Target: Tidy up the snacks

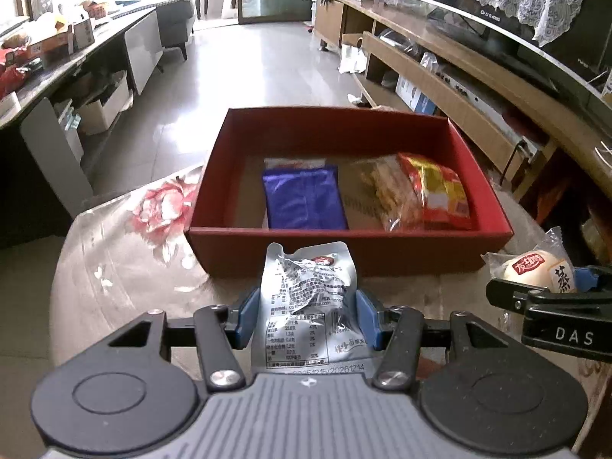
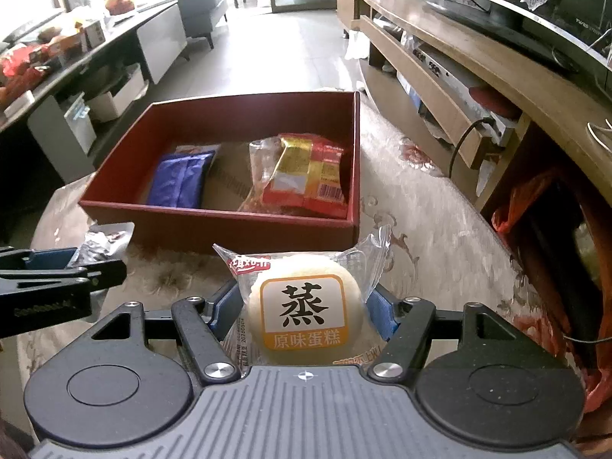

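My left gripper (image 1: 306, 315) is shut on a crinkled silver snack pouch (image 1: 306, 306), held just short of the near wall of a red box (image 1: 344, 254). Inside the box lie a purple packet (image 1: 304, 199) and a red-and-yellow bag (image 1: 436, 191) over a clear bag of biscuits (image 1: 386, 191). My right gripper (image 2: 304, 315) is shut on a wrapped steamed cake (image 2: 302, 310) with an orange label, also held in front of the red box (image 2: 244, 229). The other gripper shows at each view's edge: the right gripper (image 1: 550, 294) and the left gripper (image 2: 72, 267).
The box sits on a table with a flowered cloth (image 1: 126, 252). A long wooden TV cabinet (image 1: 440, 88) runs along the right. A counter with boxes and bags (image 1: 46, 49) lies at the left, and tiled floor (image 1: 244, 76) lies beyond the box.
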Demonstrator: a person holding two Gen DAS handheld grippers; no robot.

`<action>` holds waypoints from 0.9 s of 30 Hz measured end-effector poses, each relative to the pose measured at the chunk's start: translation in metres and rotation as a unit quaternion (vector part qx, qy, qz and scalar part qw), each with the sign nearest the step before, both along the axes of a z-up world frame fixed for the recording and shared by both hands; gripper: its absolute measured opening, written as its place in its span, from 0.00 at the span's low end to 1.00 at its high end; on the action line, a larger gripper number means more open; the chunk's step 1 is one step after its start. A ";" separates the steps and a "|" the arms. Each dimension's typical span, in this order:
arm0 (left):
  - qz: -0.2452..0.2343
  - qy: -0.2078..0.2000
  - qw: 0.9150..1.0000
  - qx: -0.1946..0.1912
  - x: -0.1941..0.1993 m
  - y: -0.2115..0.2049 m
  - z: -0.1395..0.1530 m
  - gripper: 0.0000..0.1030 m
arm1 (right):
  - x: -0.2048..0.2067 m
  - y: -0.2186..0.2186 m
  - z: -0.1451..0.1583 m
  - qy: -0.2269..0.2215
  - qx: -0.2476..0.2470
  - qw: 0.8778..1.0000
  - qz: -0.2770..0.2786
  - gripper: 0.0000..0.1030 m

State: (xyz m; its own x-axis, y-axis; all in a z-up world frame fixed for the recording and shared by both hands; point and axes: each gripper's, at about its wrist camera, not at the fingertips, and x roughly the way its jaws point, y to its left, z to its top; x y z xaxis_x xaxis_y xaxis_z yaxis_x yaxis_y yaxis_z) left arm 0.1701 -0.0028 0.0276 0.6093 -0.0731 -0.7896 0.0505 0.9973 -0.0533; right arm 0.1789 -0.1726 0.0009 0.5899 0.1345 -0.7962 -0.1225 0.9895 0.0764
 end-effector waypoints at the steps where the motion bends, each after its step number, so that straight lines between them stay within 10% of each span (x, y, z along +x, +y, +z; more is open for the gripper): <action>1: 0.000 -0.002 1.000 0.002 0.001 0.000 0.000 0.55 | 0.002 0.000 0.000 -0.001 -0.001 1.000 0.000 0.73; 27: 0.022 -0.034 0.999 0.003 0.065 -0.003 0.018 0.55 | 0.056 -0.003 0.022 -0.054 0.022 0.998 -0.031 0.73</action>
State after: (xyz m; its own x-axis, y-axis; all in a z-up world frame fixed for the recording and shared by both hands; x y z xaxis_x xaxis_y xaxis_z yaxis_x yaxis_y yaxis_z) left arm 0.2348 -0.0062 0.0460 0.6646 -0.0403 -0.7461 0.0092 0.9989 -0.0458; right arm 0.2352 -0.1755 0.0229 0.6802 0.1273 -0.7219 -0.0700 0.9916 0.1089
